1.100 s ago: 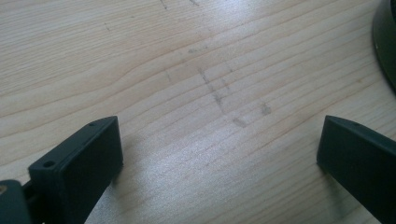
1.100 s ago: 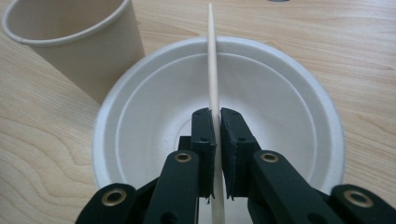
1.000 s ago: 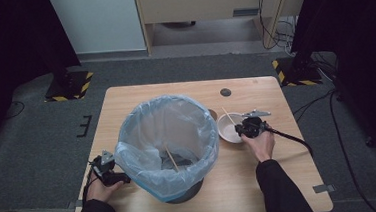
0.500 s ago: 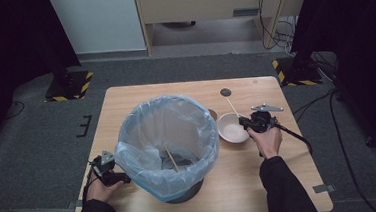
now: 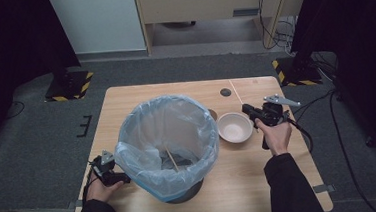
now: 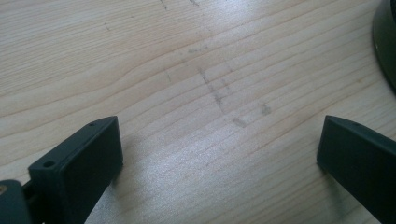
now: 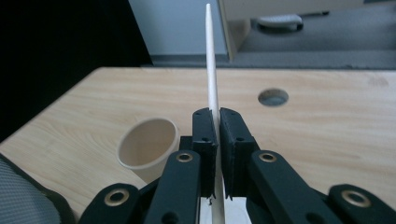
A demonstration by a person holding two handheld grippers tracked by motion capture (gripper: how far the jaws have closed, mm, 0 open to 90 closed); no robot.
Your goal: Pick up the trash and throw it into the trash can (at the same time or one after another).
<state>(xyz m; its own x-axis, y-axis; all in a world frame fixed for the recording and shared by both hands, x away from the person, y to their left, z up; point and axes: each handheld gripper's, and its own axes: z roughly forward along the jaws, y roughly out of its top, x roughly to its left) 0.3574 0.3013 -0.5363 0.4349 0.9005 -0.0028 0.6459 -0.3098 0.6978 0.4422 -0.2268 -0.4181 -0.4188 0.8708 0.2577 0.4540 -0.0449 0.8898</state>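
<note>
left tongs [image 5: 123, 178] sitting wide open on the bench [image 5: 140, 97], nothing between them, just beside bin base | lined bin [image 5: 166, 142] standing mid-bench, one chopstick [image 5: 172, 158] lying inside | white bowl [image 5: 234, 128] sitting right of bin | right tongs [image 7: 216, 140] clamping a chopstick [image 7: 211, 70] pointing upward, hanging just right of the bowl

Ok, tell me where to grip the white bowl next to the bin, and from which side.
Take the white bowl by its right rim, coming straight down, one jaw inside, one outside. It stands upright and looks empty, and the bin crowds its left. The right gripper is nearest, but is shut on a chopstick.
</note>
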